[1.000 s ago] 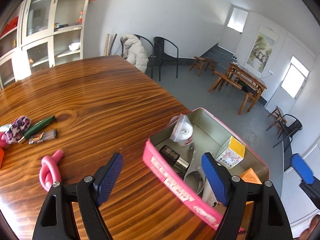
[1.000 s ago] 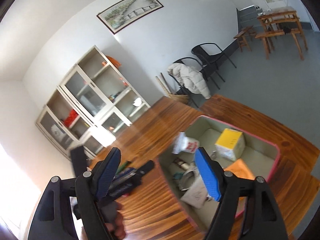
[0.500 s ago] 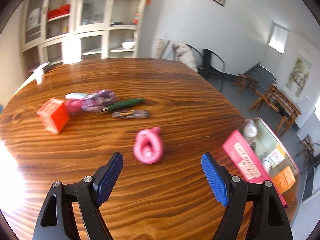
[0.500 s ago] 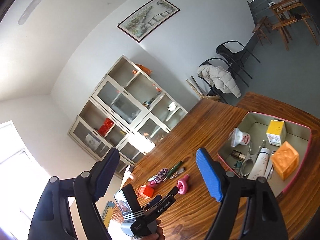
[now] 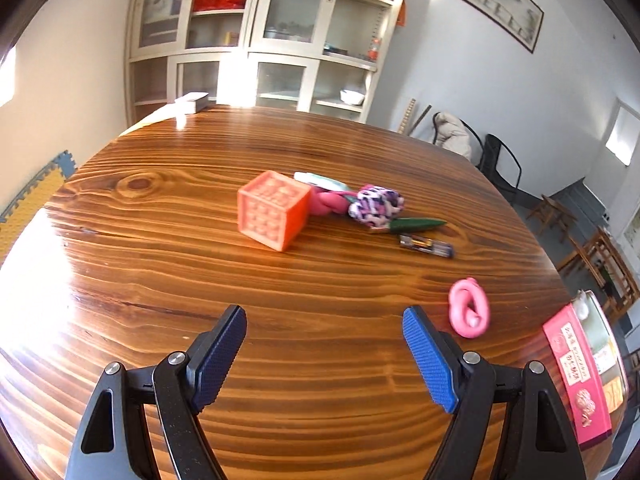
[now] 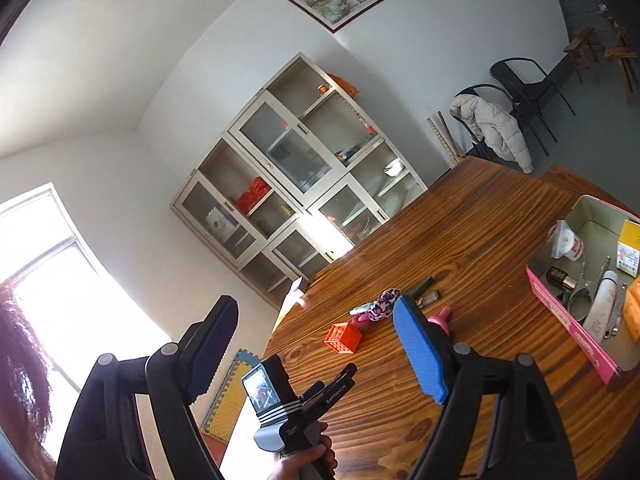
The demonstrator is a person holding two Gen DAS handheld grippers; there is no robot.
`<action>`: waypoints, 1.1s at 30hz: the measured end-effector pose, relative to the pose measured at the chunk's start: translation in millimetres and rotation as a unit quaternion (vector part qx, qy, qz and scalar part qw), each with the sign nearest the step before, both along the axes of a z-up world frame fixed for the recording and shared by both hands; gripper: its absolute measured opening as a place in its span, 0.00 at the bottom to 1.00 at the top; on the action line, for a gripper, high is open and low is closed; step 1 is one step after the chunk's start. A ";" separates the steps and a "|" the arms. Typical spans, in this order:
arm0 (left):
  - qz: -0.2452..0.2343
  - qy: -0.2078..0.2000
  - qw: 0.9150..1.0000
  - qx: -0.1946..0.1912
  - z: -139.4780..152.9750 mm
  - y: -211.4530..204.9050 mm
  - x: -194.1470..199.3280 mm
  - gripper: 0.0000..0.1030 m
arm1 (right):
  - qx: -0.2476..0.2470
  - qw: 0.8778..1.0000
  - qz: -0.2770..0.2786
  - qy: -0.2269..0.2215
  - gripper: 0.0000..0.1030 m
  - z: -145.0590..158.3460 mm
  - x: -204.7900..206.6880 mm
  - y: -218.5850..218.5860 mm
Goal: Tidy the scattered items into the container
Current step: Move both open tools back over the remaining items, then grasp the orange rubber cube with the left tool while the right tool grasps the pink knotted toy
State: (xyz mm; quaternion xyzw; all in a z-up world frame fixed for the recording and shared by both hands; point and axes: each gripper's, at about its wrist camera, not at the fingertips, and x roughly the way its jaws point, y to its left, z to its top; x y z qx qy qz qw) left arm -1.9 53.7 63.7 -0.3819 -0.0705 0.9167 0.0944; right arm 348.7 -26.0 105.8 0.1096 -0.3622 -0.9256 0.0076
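Note:
My left gripper hangs open over bare wood, with nothing between its blue pads. Beyond it lie an orange cube, a pink twisted piece, a purple patterned scrunchie, a green pen and a small clear case. A pink loop lies just right of the right finger. The pink tin sits at the table's right edge. My right gripper is open and empty, raised high, left of the tin, which holds several items. A hand holds the left gripper below it.
The round wooden table drops off on the left to a foam floor mat. A book rests at the table's far edge. A glass-door cabinet stands behind. A chair with a pale jacket stands past the table.
The left gripper swung left, from over the tin to over the scattered items; the tin now sits at its right edge. The right gripper rose and backed away from the tin.

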 end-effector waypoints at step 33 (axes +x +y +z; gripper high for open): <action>0.007 -0.026 0.997 -0.079 -38.8 0.2 -142.2 0.80 | 0.097 0.983 0.008 -0.156 0.88 -83.9 -147.6 9.3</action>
